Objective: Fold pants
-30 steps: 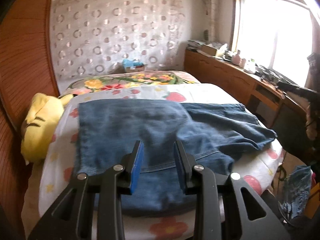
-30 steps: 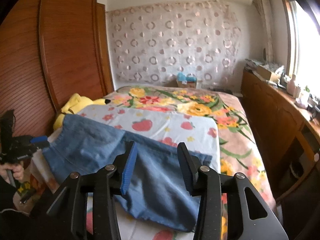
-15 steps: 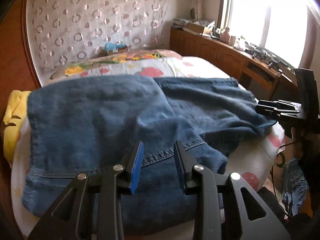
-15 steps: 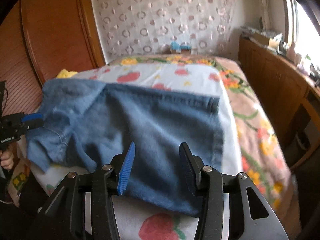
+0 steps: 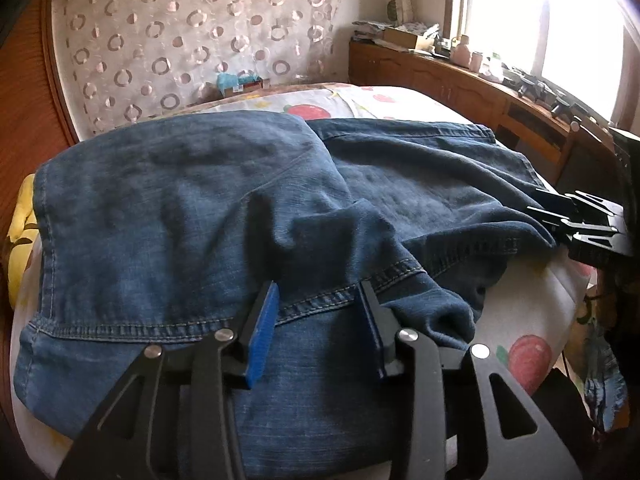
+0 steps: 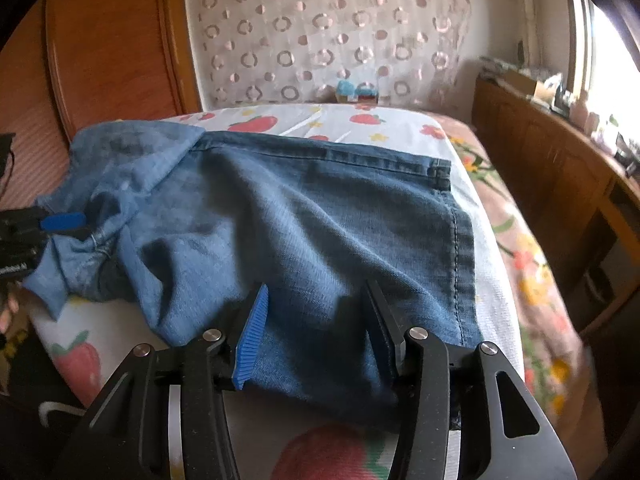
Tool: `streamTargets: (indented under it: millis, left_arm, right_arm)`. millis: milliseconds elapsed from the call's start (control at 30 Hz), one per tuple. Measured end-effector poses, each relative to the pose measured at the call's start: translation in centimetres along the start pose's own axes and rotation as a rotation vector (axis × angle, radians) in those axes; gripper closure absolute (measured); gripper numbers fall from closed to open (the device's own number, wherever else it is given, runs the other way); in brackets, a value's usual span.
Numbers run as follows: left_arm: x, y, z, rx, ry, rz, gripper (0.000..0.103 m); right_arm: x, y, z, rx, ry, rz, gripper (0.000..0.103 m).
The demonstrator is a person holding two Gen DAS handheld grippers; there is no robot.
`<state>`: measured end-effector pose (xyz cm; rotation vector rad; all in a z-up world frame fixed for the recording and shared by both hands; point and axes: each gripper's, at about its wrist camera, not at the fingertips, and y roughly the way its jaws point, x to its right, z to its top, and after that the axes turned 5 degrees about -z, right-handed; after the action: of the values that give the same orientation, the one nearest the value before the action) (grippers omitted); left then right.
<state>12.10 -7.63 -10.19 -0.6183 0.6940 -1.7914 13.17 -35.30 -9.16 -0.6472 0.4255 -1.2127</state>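
Over at the left side of the bed (image 5: 532, 304), against the wooden wardrobe (image 6: 108, 48), a yellow soft toy (image 5: 18, 248) peeks out from under the jeans (image 5: 192, 216), which lie across a strawberry-print sheet (image 6: 332, 120) with their long axis running from one side to the other. Their stitched hem band sits at the left end, and the darker part stretches away to the right, rumpled in the middle. At that left end the left claw (image 5: 316, 304) hangs just over the seam, its blue-padded fingers apart with denim showing between them. Further right, the right claw (image 6: 316, 308) hovers low over the near edge of the cloth, also spread wide and gripping nothing. Beyond it a long wooden cabinet (image 6: 552, 160) runs under the bright window (image 5: 560, 28).
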Motion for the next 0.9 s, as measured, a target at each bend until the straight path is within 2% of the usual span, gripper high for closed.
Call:
streamTargets:
  millis: [300, 467, 600, 700, 900]
  left_arm:
    - [0.8, 0.2, -0.6, 0.021, 0.023, 0.053, 0.063]
    - [0.6, 0.1, -0.5, 0.023, 0.019, 0.046, 0.063]
    - [0.5, 0.1, -0.4, 0.024, 0.011, 0.043, 0.063]
    - [0.2, -0.2, -0.3, 0.029, -0.013, 0.025, 0.063]
    - [0.0, -1.5, -0.3, 0.054, -0.047, -0.010, 0.063]
  right_arm:
    - [0.1, 0.0, -0.1, 0.009, 0.014, -0.006, 0.055]
    - [1.5, -2.2, 0.2, 0.024, 0.071, -0.011, 0.054]
    - [2.7, -4.7, -0.1, 0.052, 0.068, -0.070, 0.054]
    - [4.1, -5.4, -0.9, 0.032, 0.089, -0.109, 0.054]
    - [6.1, -5.5, -2.2, 0.003, 0.140, -0.116, 0.054]
